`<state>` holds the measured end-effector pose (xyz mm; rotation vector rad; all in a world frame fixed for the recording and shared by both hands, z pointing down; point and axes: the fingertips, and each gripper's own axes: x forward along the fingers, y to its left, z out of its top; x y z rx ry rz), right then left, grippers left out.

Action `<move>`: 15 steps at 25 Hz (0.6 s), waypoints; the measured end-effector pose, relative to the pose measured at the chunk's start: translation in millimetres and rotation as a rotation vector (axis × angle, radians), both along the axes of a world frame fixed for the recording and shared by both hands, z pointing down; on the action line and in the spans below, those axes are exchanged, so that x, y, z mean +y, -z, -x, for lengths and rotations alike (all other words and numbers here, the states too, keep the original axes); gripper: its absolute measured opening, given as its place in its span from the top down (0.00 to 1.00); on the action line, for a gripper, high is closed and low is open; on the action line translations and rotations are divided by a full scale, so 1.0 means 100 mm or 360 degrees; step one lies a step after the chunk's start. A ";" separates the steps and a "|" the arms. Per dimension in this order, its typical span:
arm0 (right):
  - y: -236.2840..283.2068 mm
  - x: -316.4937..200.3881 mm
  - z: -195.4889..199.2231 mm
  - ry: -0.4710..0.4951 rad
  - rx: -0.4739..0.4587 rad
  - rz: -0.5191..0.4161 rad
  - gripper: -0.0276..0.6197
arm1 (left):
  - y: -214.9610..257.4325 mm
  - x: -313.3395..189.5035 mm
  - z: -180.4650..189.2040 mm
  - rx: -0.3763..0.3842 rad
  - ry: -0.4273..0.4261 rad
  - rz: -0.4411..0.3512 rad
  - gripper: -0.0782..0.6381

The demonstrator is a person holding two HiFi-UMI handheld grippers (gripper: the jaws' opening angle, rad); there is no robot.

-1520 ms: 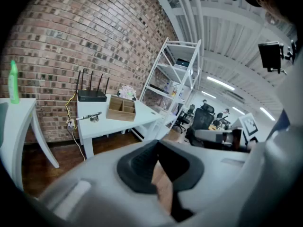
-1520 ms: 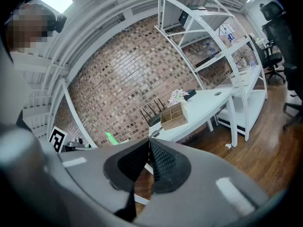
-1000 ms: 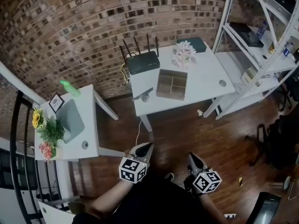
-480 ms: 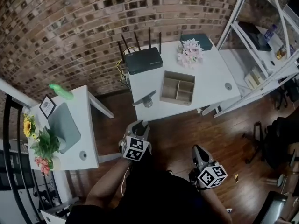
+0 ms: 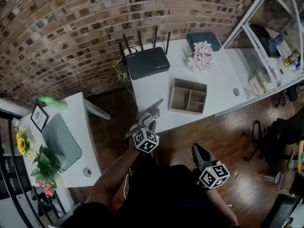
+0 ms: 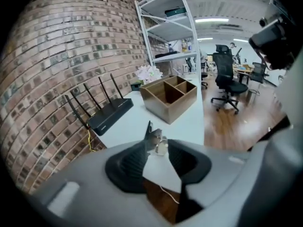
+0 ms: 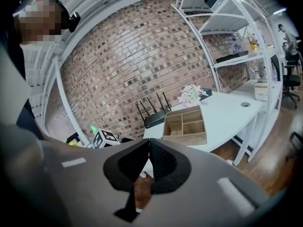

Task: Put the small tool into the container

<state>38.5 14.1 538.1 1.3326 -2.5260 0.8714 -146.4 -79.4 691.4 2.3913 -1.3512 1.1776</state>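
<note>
Jaws on your left gripper (image 6: 157, 146) are opening, empty; the small tool (image 6: 154, 138) lies on the white desk (image 6: 189, 122) at twelve o'clock, just past the tips, and the wooden container (image 6: 170, 96) at one o'clock. Only its own view shows your right gripper (image 7: 147, 144) pinched together.

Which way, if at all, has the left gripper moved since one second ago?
Yes: the left gripper moved forward to the white desk's front edge, jaws opening, small tool just ahead of them.

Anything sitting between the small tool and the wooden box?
Nothing: only bare white tabletop separates the small tool from the wooden box, shown in the left gripper view and head view.
</note>
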 end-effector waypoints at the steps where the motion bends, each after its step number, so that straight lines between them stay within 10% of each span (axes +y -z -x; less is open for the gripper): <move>1: -0.01 -0.04 0.01 -0.0004 0.0004 0.0008 0.94 | -0.03 -0.04 0.00 -0.0005 -0.0012 0.0007 0.69; 15: -0.04 -0.56 -0.29 0.0027 -0.0127 0.0029 0.94 | -0.25 -0.25 -0.20 -0.0360 -0.0127 0.0104 0.69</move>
